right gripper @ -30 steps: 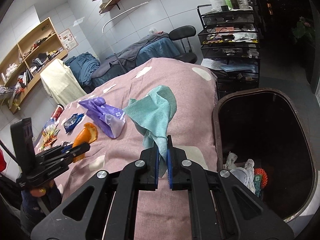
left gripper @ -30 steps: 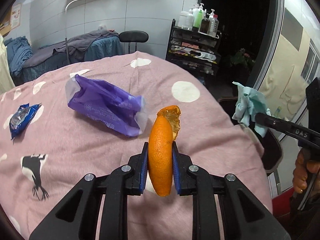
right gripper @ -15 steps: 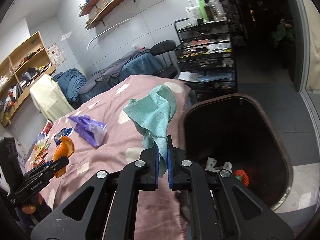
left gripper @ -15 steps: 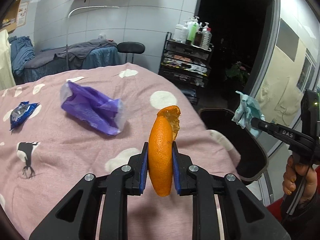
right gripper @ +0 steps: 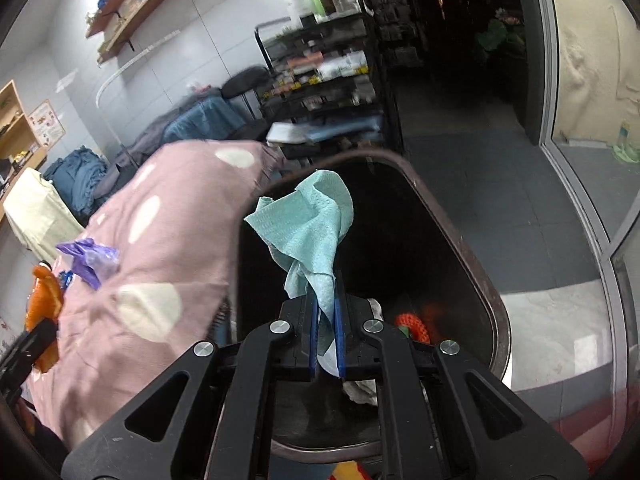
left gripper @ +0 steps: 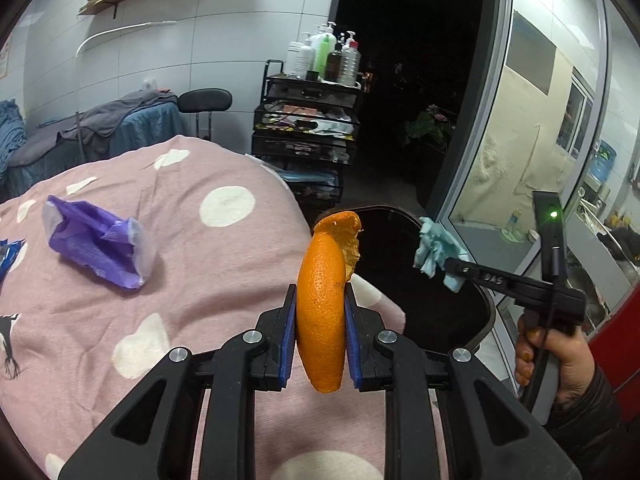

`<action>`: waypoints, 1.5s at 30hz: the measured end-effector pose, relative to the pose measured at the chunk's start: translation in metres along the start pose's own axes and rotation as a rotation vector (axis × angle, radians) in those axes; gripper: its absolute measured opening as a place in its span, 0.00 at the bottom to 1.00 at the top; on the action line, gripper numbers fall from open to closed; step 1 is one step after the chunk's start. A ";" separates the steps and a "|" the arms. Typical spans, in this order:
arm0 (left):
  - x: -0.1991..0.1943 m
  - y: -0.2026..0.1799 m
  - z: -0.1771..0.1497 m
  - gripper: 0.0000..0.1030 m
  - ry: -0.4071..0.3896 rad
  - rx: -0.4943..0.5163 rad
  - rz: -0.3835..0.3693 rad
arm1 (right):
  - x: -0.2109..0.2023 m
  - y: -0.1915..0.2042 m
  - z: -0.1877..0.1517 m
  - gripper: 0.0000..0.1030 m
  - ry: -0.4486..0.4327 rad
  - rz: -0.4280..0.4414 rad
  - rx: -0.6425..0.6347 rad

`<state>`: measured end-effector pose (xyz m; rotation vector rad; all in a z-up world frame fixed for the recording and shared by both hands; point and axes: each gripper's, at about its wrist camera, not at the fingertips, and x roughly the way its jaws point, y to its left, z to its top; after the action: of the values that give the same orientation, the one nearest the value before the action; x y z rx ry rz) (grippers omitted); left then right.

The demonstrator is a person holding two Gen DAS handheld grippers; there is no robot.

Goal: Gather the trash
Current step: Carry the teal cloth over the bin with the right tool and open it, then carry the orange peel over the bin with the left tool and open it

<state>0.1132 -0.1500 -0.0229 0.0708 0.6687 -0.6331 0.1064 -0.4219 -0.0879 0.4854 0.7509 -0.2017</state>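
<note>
My left gripper is shut on an orange peel and holds it above the right edge of the pink table cover. My right gripper is shut on a crumpled teal paper towel and holds it over the open dark trash bin. From the left wrist view the towel hangs over the bin. A purple plastic bag lies on the cover; it also shows in the right wrist view. The peel shows at the left edge.
A blue wrapper lies at the cover's left edge. White paper and an orange net lie in the bin. A black wire cart with bottles stands behind the table. A glass door frame runs along the right.
Both grippers have moved right toward the bin. The right gripper with the towel has gone from over the table edge to above the bin opening. The left gripper with the peel has neared the table's right edge.
</note>
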 end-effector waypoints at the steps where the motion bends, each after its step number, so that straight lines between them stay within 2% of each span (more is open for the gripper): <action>1: 0.002 -0.002 0.000 0.21 0.003 0.004 -0.002 | 0.004 -0.001 -0.001 0.08 0.010 0.000 0.004; 8: 0.009 -0.013 -0.001 0.21 0.019 0.023 -0.022 | 0.028 -0.016 -0.015 0.08 0.075 -0.020 0.065; 10: 0.010 -0.015 -0.002 0.21 0.023 0.025 -0.027 | 0.032 -0.019 -0.018 0.12 0.096 -0.011 0.085; 11: 0.011 -0.017 -0.002 0.21 0.024 0.025 -0.030 | 0.032 -0.020 -0.019 0.24 0.097 -0.012 0.093; 12: 0.011 -0.018 -0.002 0.21 0.025 0.025 -0.032 | 0.031 -0.020 -0.020 0.45 0.091 -0.014 0.098; 14: 0.012 -0.019 -0.003 0.21 0.026 0.028 -0.035 | 0.025 -0.019 -0.022 0.67 0.057 -0.029 0.093; 19: 0.013 -0.023 -0.003 0.21 0.028 0.030 -0.049 | 0.015 -0.016 -0.025 0.68 0.026 -0.032 0.077; 25: 0.020 -0.031 0.002 0.21 0.033 0.048 -0.067 | -0.002 -0.010 -0.019 0.77 -0.056 -0.059 0.068; 32: 0.039 -0.046 0.012 0.21 0.069 0.071 -0.103 | -0.031 -0.003 -0.008 0.81 -0.209 -0.124 0.060; 36: 0.052 -0.055 0.017 0.21 0.092 0.087 -0.113 | -0.048 -0.005 -0.003 0.87 -0.282 -0.152 0.073; 45: 0.082 -0.071 0.024 0.21 0.149 0.124 -0.109 | -0.070 -0.019 0.006 0.88 -0.338 -0.182 0.124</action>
<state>0.1358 -0.2565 -0.0433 0.1998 0.7804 -0.7794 0.0535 -0.4405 -0.0425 0.4849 0.4526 -0.4901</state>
